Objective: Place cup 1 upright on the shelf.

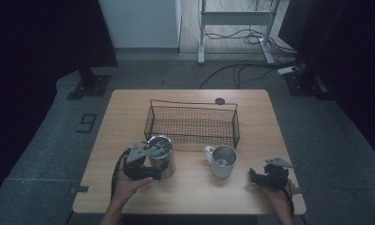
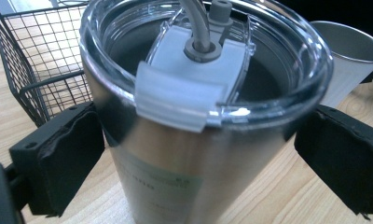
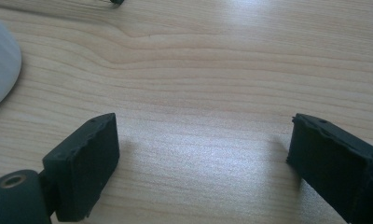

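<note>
Upright on the wooden table [image 1: 190, 192], a steel tumbler [image 1: 160, 157] with a clear lid [image 2: 194, 51] stands just in front of the wire basket [image 1: 191, 123]. Its body sits between the spread jaws of the left gripper [image 1: 148, 172]; whether the pads touch it I cannot tell. Beside it to the right stands a white mug [image 1: 221, 161]. Well apart, the right gripper [image 1: 258, 177] rests low over bare wood near the table's right edge, its jaws wide apart and holding nothing.
</note>
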A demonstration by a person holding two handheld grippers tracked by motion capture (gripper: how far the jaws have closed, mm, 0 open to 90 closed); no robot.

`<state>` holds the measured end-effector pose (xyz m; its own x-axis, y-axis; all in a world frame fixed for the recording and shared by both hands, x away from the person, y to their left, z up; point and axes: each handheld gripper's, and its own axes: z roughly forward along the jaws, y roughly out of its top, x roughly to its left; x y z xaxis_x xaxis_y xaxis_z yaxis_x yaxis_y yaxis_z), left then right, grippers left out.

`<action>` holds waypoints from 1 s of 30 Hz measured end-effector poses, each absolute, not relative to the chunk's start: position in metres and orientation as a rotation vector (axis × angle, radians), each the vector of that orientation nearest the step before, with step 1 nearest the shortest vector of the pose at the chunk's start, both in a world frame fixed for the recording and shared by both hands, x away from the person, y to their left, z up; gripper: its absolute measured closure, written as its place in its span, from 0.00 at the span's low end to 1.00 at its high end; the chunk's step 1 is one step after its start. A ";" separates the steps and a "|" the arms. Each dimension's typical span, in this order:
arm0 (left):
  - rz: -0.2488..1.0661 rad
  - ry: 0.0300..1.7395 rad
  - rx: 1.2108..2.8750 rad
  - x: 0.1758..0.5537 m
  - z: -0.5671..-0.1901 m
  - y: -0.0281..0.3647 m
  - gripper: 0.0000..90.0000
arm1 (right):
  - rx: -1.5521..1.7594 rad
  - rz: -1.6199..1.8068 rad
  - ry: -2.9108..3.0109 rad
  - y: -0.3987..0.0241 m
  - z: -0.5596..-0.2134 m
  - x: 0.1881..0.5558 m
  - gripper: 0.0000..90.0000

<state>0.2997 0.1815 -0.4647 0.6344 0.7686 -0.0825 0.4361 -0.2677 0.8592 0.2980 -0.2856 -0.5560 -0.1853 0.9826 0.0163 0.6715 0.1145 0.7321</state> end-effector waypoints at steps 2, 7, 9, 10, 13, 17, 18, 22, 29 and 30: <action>0.443 0.953 1.905 0.302 -0.465 0.180 0.02 | 1.600 0.850 1.916 -0.286 -0.556 0.298 0.10; 0.459 0.957 1.895 0.308 -0.467 0.175 0.02 | 1.599 0.850 1.916 -0.286 -0.556 0.298 0.10; 0.465 0.955 1.896 0.309 -0.467 0.174 0.01 | 1.600 0.849 1.916 -0.286 -0.556 0.298 0.10; 0.471 0.954 1.895 0.310 -0.468 0.173 0.01 | 1.600 0.851 1.916 -0.286 -0.556 0.298 0.10; 0.482 0.951 1.884 0.313 -0.469 0.170 0.01 | 1.600 0.849 1.916 -0.286 -0.556 0.298 0.10; 0.492 0.952 1.880 0.316 -0.471 0.167 0.01 | 1.600 0.851 1.915 -0.286 -0.556 0.298 0.10; 0.496 0.951 1.884 0.318 -0.472 0.165 0.02 | 1.600 0.849 1.915 -0.286 -0.556 0.298 0.10; 0.513 0.942 1.878 0.318 -0.473 0.164 0.03 | 1.599 0.852 1.914 -0.286 -0.556 0.298 0.10; 0.526 0.936 1.886 0.317 -0.472 0.164 0.04 | 1.600 0.850 1.914 -0.286 -0.556 0.298 0.10; 0.527 0.933 1.887 0.317 -0.472 0.164 0.04 | 1.598 0.849 1.915 -0.286 -0.556 0.298 0.10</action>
